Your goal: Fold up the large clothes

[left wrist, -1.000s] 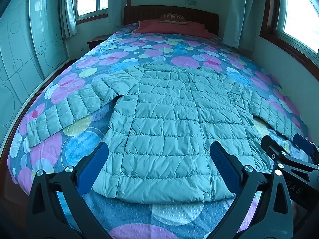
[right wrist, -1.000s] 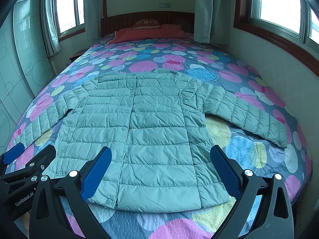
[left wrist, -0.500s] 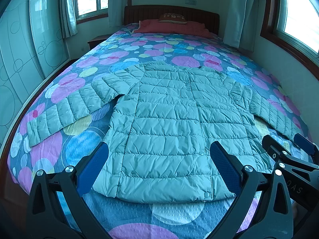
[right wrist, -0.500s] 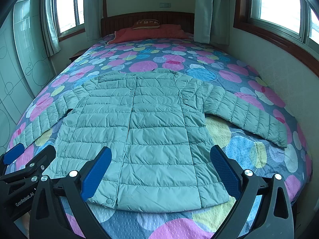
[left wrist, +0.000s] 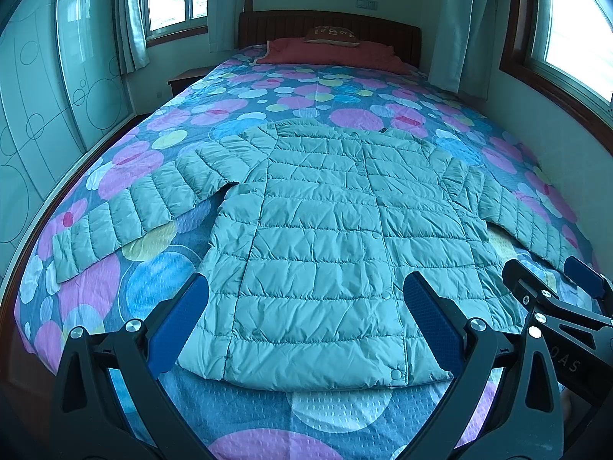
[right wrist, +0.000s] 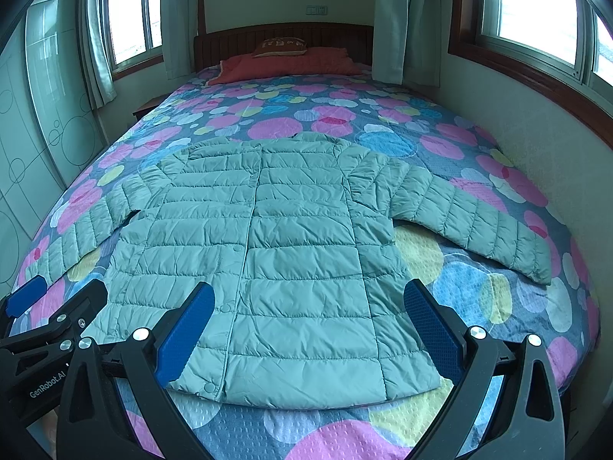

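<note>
Nothing is folded yet. The green puffy jacket [left wrist: 325,237] lies flat on the bed [left wrist: 337,414], front side up, with both sleeves spread out to the sides. All the folding is left to do, sleeves first, I think. The left gripper [left wrist: 306,318] and the right gripper [right wrist: 306,322] hang above the jacket's bottom edge, fingers wide apart, holding nothing. No boxes or baskets show. A red pillow [left wrist: 329,51], maybe a folded blanket, sits far up by the headboard.
</note>
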Available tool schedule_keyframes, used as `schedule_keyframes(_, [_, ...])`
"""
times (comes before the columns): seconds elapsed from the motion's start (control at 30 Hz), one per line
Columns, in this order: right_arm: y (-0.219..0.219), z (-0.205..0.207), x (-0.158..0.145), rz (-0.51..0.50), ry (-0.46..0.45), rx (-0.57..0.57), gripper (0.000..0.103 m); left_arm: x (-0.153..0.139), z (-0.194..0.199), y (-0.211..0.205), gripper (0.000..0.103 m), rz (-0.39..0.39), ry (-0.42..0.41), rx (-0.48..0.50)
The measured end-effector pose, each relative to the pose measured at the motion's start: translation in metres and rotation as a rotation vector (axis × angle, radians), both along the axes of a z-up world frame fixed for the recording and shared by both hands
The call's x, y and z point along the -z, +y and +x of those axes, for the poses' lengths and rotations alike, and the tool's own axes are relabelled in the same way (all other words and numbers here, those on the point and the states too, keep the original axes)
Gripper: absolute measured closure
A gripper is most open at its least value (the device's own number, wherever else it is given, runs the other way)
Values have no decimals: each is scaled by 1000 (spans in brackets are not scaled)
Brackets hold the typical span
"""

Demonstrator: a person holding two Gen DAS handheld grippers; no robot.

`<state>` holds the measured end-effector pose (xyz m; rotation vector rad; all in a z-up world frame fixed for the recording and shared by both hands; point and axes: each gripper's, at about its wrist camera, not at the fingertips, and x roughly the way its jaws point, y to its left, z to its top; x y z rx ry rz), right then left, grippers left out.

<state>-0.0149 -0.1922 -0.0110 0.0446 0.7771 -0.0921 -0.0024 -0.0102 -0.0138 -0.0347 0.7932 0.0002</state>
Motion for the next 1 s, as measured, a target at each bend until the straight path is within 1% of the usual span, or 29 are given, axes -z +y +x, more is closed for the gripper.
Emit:
schedule_keyframes(0.73, [2,0,2,2,6,-2,5,1,-1,0,2,5,4,-3])
schedule_keyframes(0.93, [-1,4,6,7,12,9,5,5,2,2,2,-2,9,-14])
schedule_keyframes(1.0, [-6,6,8,11,15,18,5,9,6,9,2,-29,20,-30])
